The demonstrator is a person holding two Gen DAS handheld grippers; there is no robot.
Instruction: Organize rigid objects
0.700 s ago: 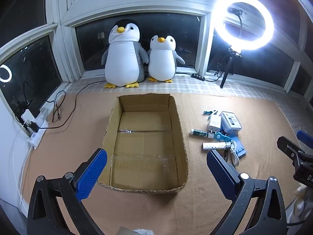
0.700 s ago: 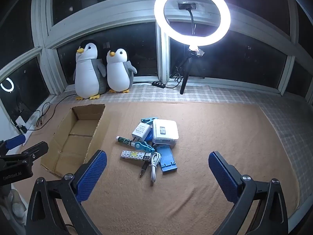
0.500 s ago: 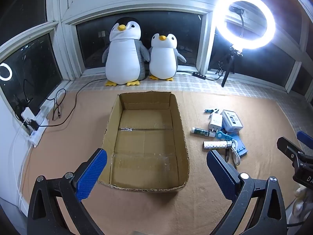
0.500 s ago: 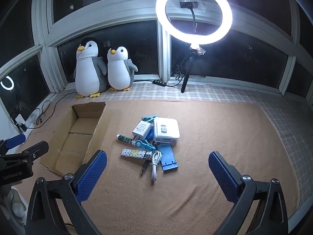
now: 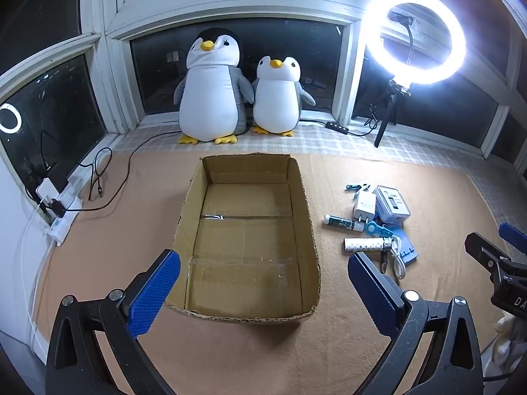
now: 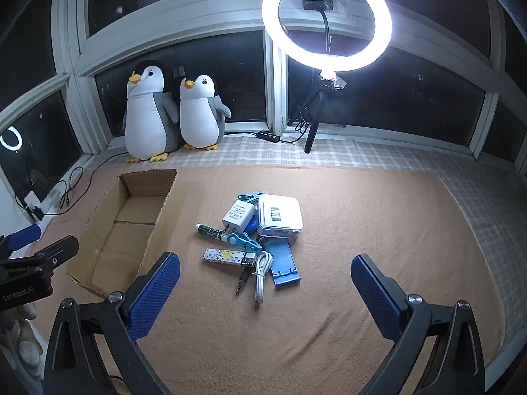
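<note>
An empty open cardboard box (image 5: pixel 306 217) (image 6: pixel 98 247) lies on the tan mat. Right of it is a pile of small items: a white box (image 6: pixel 279 216) (image 5: pixel 392 203), a white charger (image 6: pixel 237 214) (image 5: pixel 364 204), a green-labelled tube (image 6: pixel 208 231), a patterned lighter (image 6: pixel 224 256) (image 5: pixel 365 244), a blue stand (image 6: pixel 284 265), a white cable (image 6: pixel 262 275) and blue clips (image 6: pixel 243 241). My left gripper (image 5: pixel 263 291) is open and empty above the box's near edge. My right gripper (image 6: pixel 265 296) is open and empty just in front of the pile.
Two plush penguins (image 5: pixel 210 89) (image 5: pixel 278 97) sit on the window ledge. A ring light on a tripod (image 6: pixel 326 19) stands at the back. A power strip with cables (image 5: pixel 62 220) lies along the left wall.
Both grippers have drifted slightly; the views shift a little. Nothing on the mat has moved.
</note>
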